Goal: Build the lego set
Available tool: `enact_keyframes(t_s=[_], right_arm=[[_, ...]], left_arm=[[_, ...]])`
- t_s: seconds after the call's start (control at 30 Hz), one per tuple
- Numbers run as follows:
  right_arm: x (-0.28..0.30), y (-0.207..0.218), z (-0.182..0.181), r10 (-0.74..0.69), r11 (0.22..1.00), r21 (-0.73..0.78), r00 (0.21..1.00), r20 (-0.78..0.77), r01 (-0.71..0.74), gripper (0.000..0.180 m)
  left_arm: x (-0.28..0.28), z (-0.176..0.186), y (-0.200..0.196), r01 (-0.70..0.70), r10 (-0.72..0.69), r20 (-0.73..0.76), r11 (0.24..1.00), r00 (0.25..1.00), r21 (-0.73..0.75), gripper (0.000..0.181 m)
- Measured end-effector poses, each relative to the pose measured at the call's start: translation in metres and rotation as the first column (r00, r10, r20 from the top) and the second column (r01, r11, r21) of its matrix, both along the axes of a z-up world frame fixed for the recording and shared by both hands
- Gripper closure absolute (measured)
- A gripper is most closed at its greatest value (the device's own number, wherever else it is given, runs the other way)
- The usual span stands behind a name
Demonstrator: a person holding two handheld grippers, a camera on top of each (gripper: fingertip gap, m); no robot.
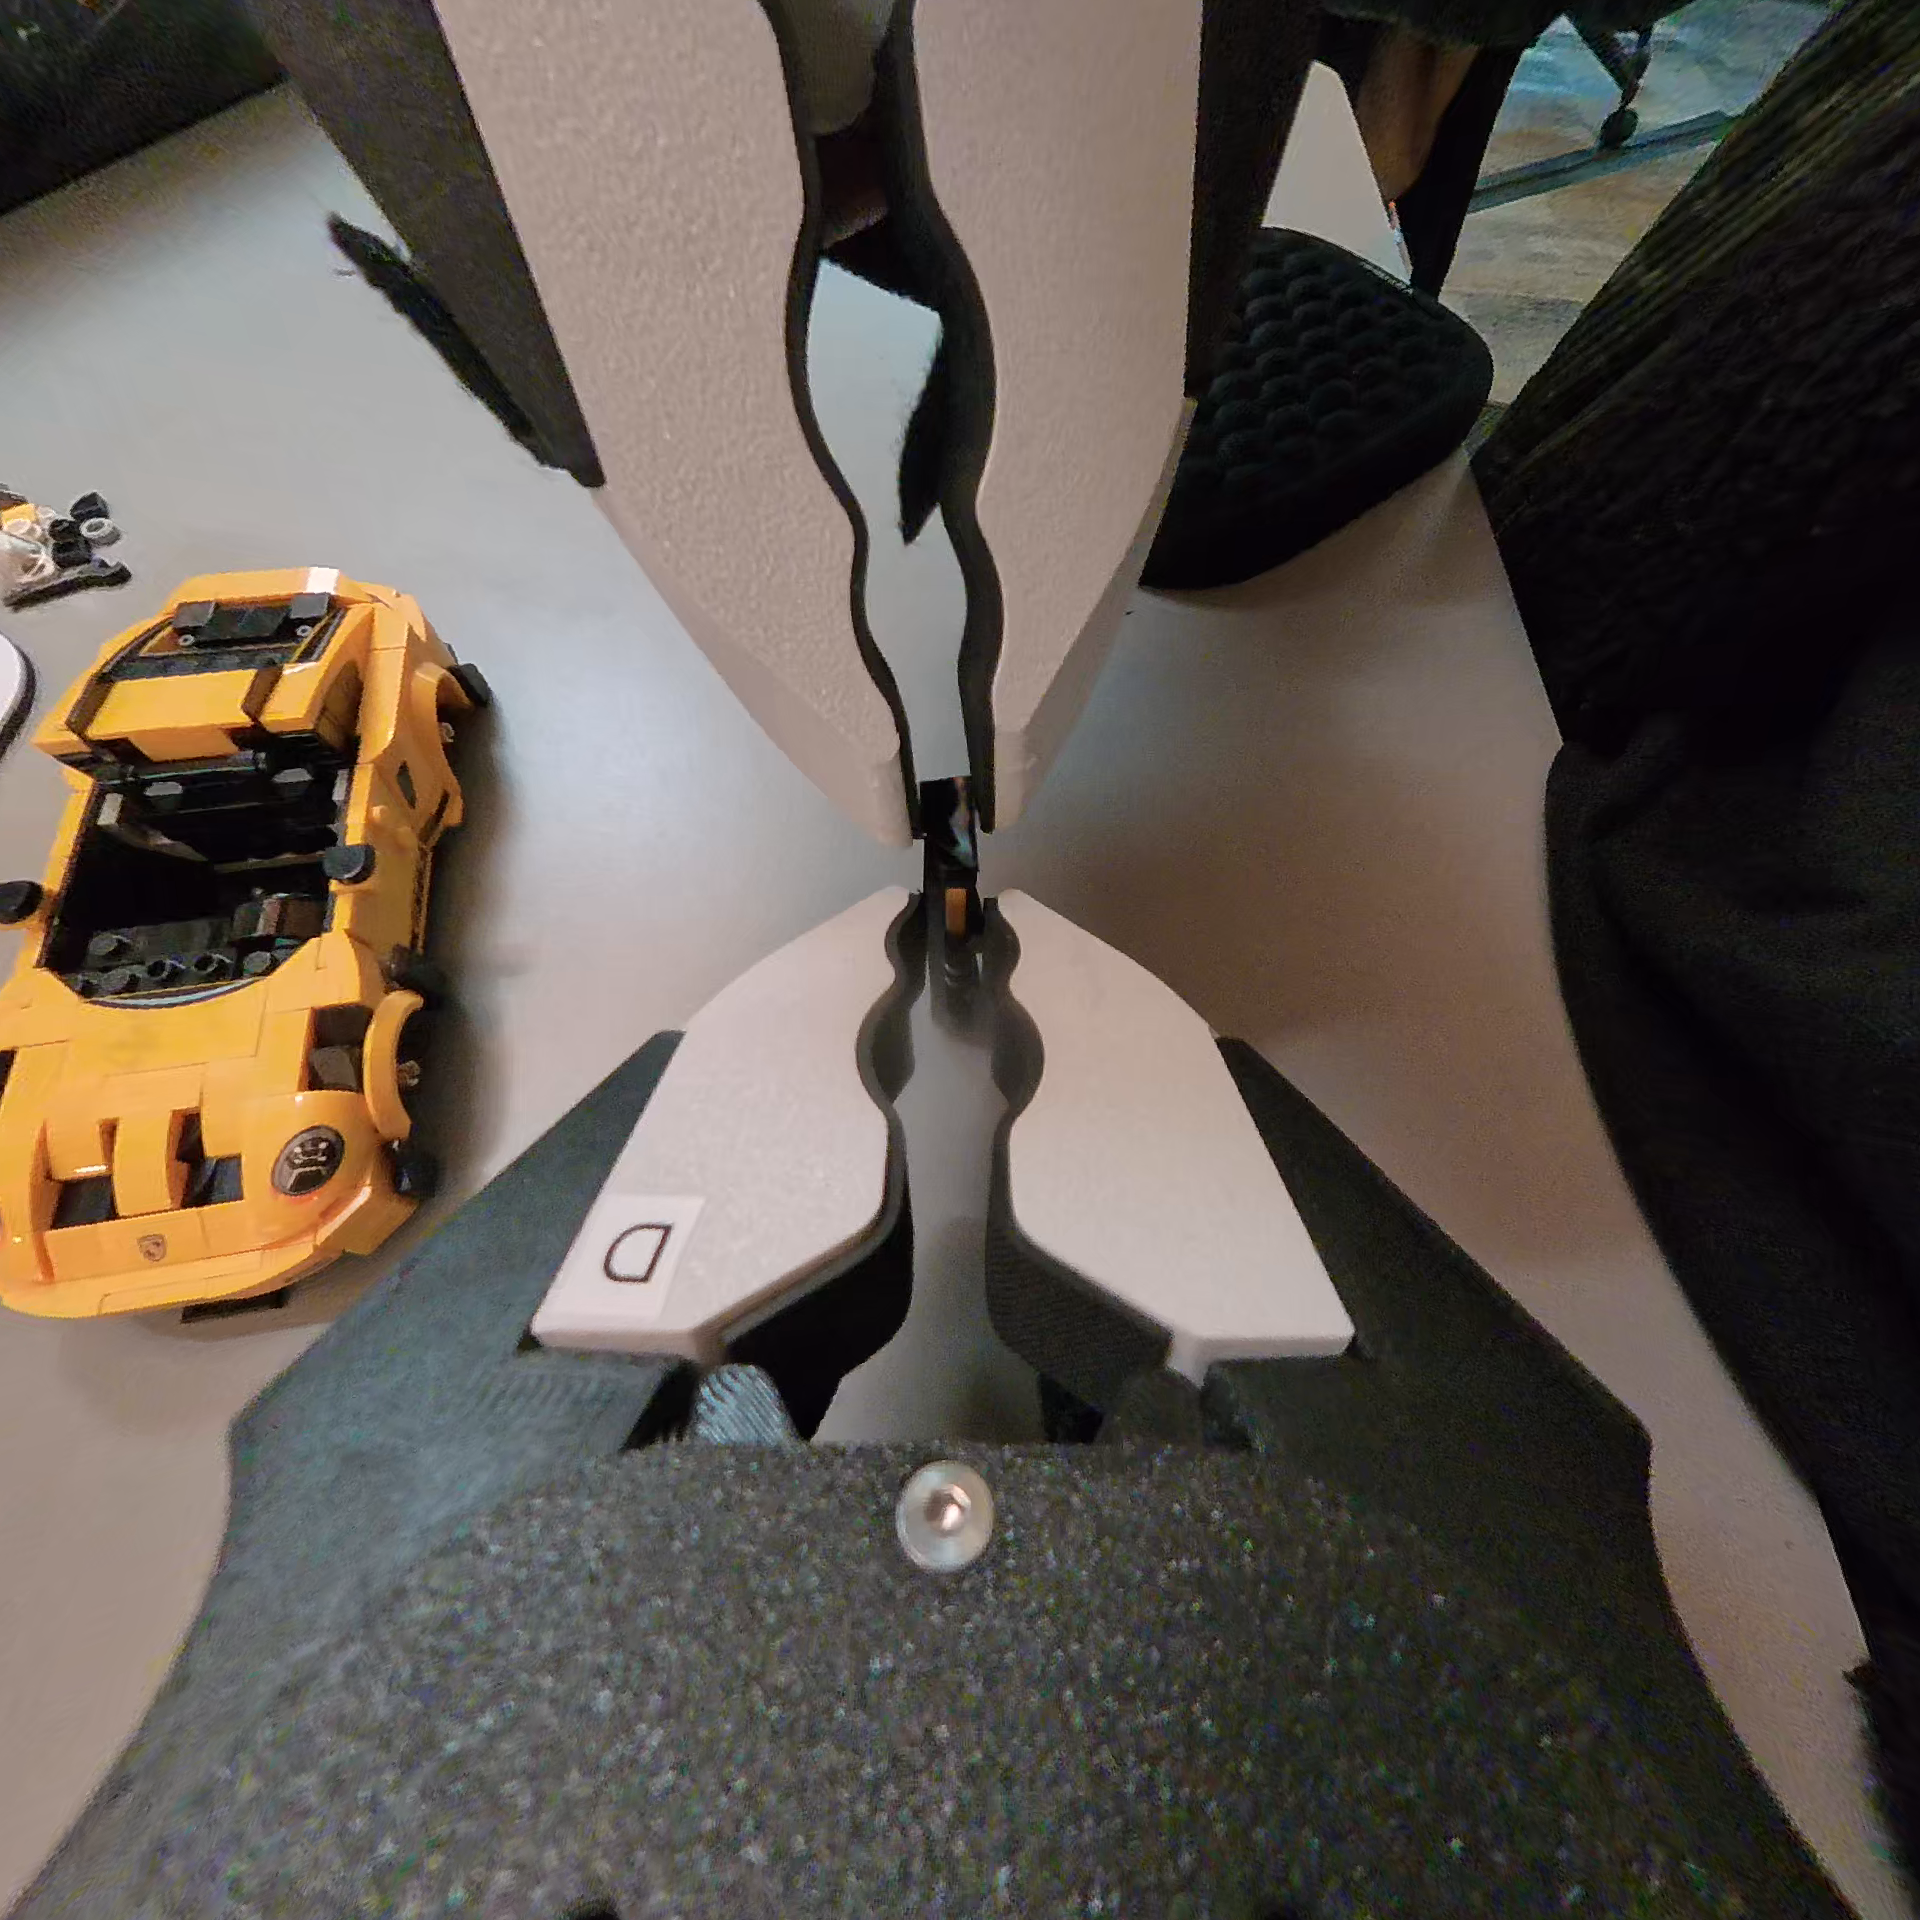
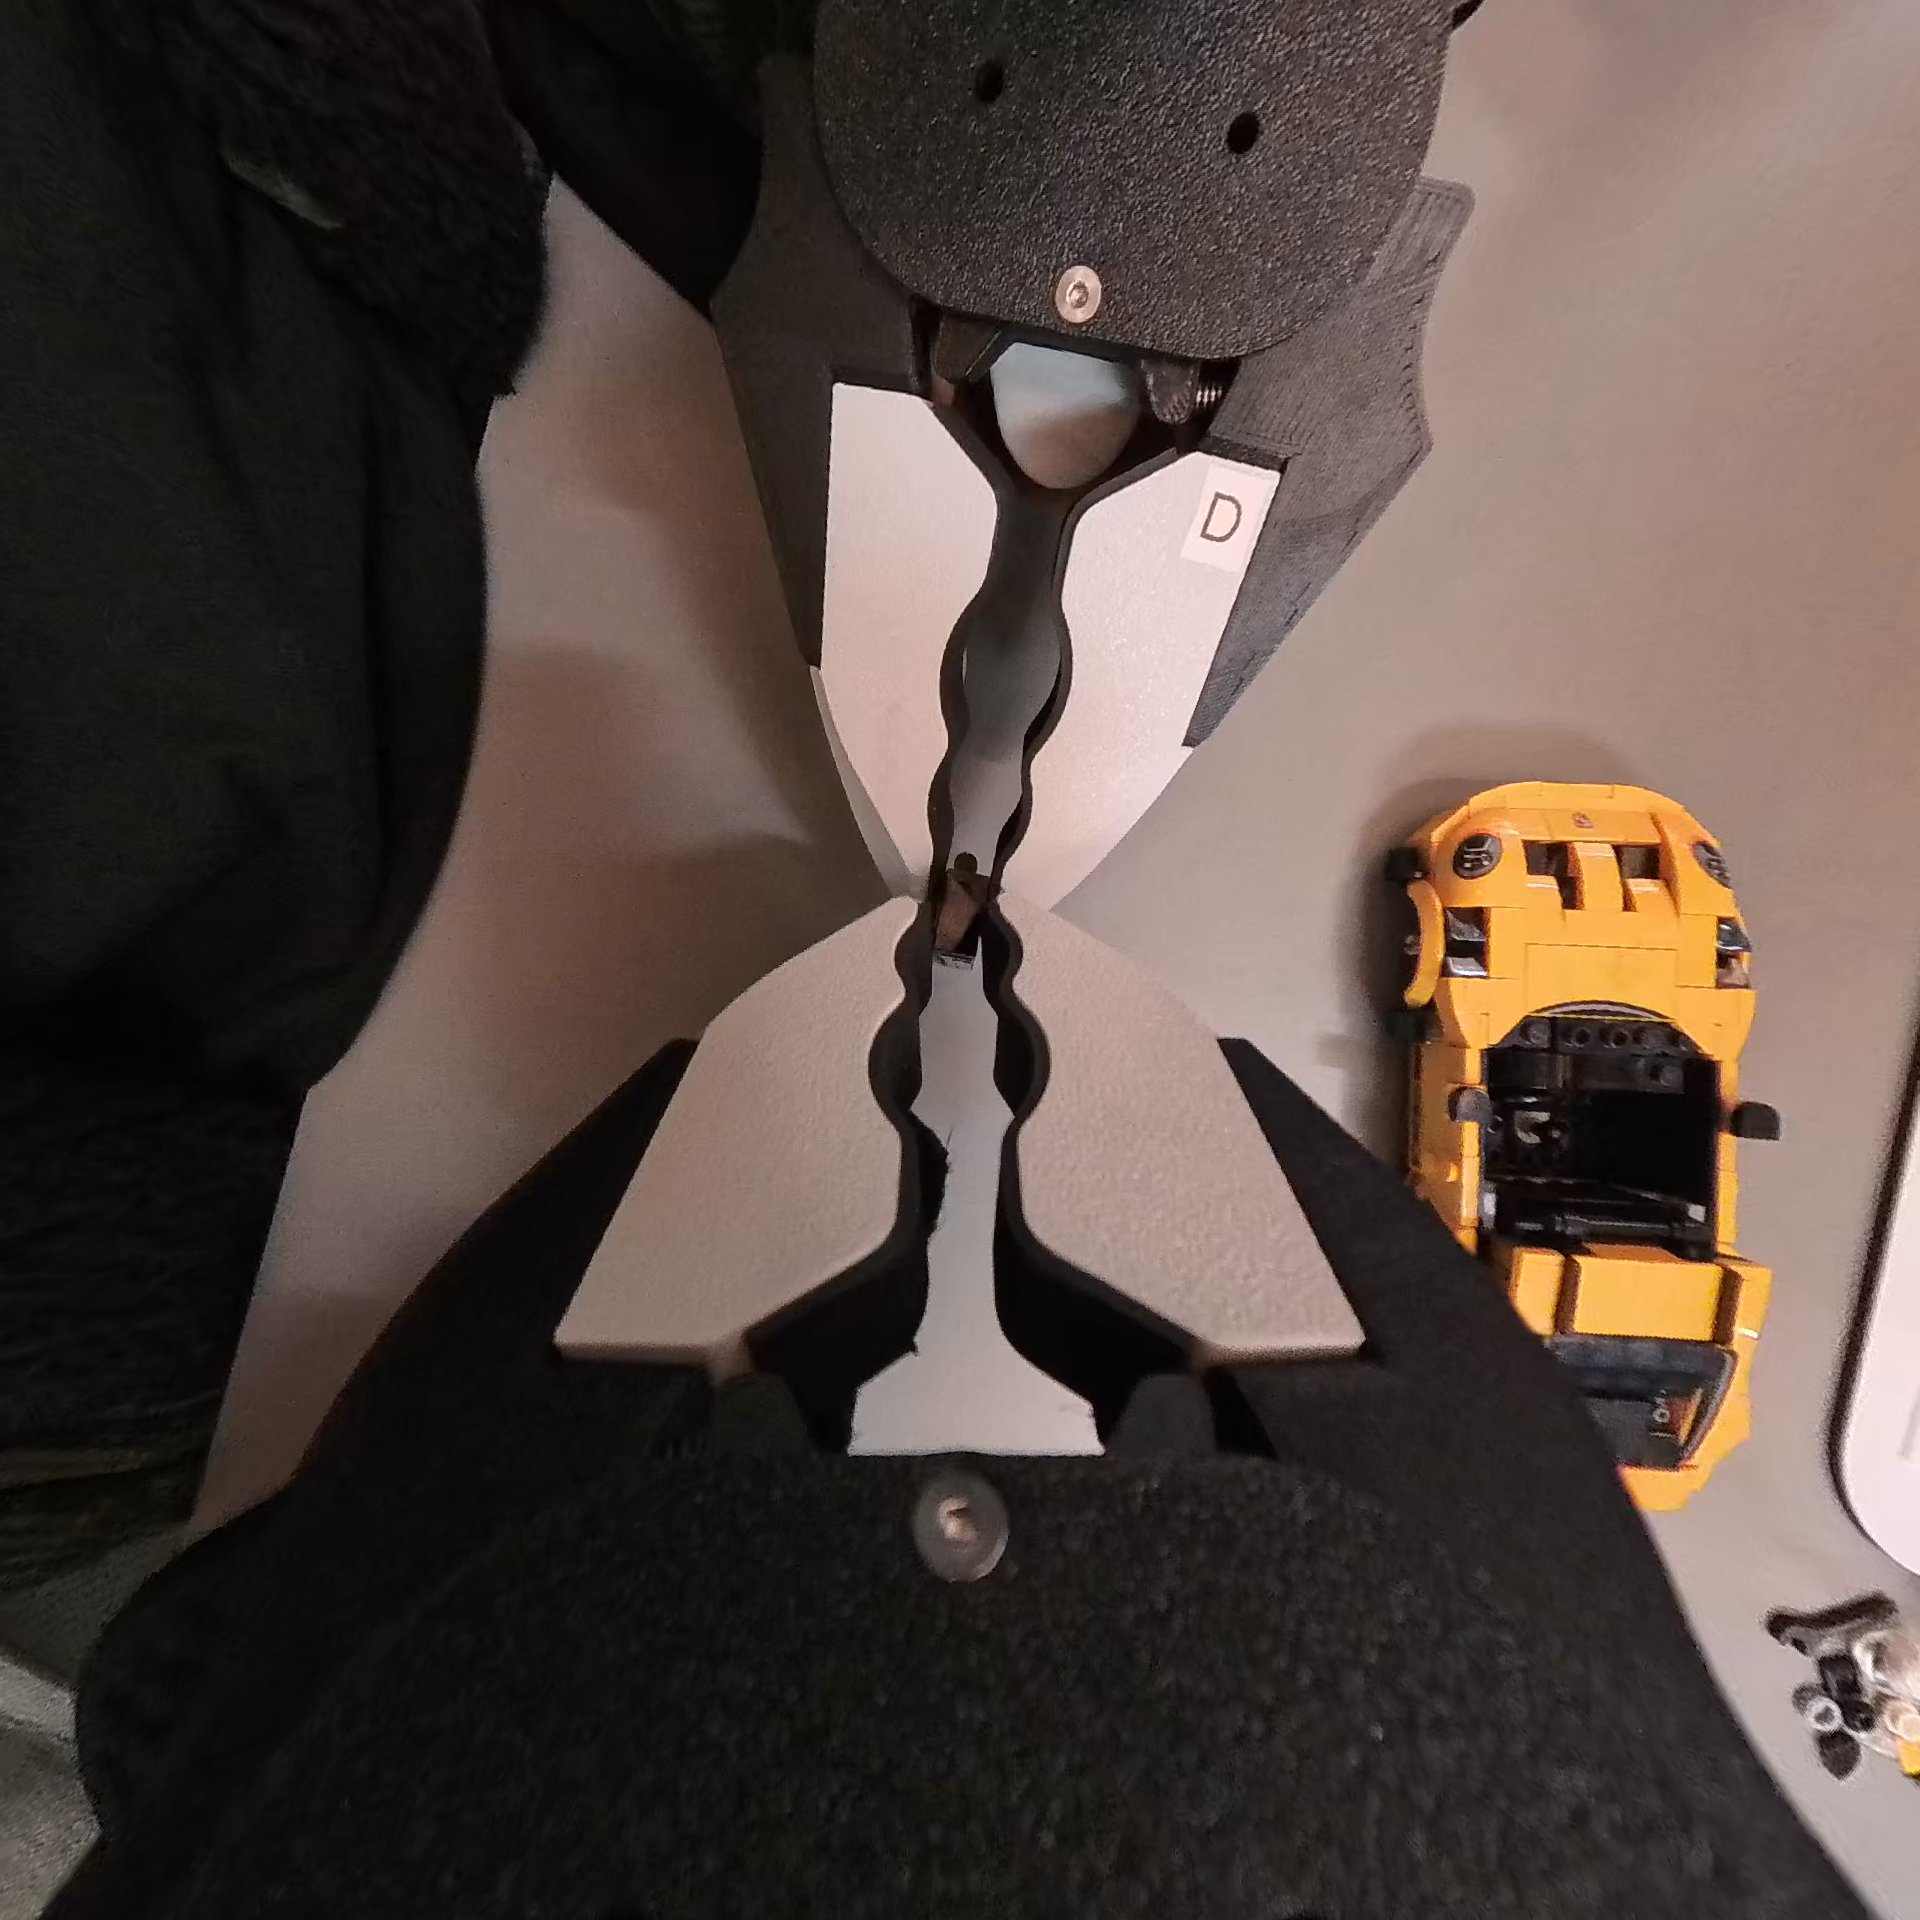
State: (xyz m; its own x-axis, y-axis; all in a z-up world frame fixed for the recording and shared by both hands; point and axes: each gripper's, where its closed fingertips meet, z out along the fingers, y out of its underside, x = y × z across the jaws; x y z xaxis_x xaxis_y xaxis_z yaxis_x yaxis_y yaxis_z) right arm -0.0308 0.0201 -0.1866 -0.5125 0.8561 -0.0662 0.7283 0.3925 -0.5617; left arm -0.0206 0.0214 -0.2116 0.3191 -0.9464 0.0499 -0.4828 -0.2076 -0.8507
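A pale grey table (image 1: 1299,831) fills most of both views, smooth and matte, with soft shadows under the tools. In the upper right of the left wrist view the table edge gives way to a floor with the wheeled foot of a chair (image 1: 1616,99), and a black quilted pad (image 1: 1340,395) lies on the table near that edge; dark clothing (image 1: 1745,1039) of a person closes off the right side of that frame and the left side of the right wrist view. No box or tray is clearly seen; a white rounded object (image 2: 1881,1351) with a dark rim shows at the right edge of the right wrist view, and I cannot tell what it is. The yellow lego car (image 1: 218,956), roofless with a black interior, sits on the table at the left of the left wrist view and at the right of the right wrist view. A small heap of loose black and clear pieces (image 1: 57,545) lies just beyond it, in the upper left of the left wrist view and at the lower right of the right wrist view. At the centre of both frames the two tools meet tip to tip: the left gripper (image 1: 954,914) is clenched on a small black and orange lego piece (image 1: 952,847), and the right gripper (image 2: 956,940) pinches the same piece from the opposite end, above the table, well apart from the car.
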Motion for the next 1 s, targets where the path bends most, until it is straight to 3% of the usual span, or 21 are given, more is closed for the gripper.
enact_keyframes(t_s=[0.7, 1.0], right_arm=[[0.0006, 0.0005, 0.0044, -0.051, 0.999, 0.009, 0.998, -0.038, 0.051, 0.168], [0.0016, 0.0033, 0.004, -0.142, 0.99, -0.004, 0.988, -0.053, 0.142, 0.171]], left_arm=[[0.0003, -0.0001, 0.0, -0.01, 0.01, 0.003, 1.0, 1.0, -0.002, 0.171], [0.0017, -0.0002, 0.001, -0.022, 0.023, -0.01, 0.999, 1.0, 0.032, 0.171]])
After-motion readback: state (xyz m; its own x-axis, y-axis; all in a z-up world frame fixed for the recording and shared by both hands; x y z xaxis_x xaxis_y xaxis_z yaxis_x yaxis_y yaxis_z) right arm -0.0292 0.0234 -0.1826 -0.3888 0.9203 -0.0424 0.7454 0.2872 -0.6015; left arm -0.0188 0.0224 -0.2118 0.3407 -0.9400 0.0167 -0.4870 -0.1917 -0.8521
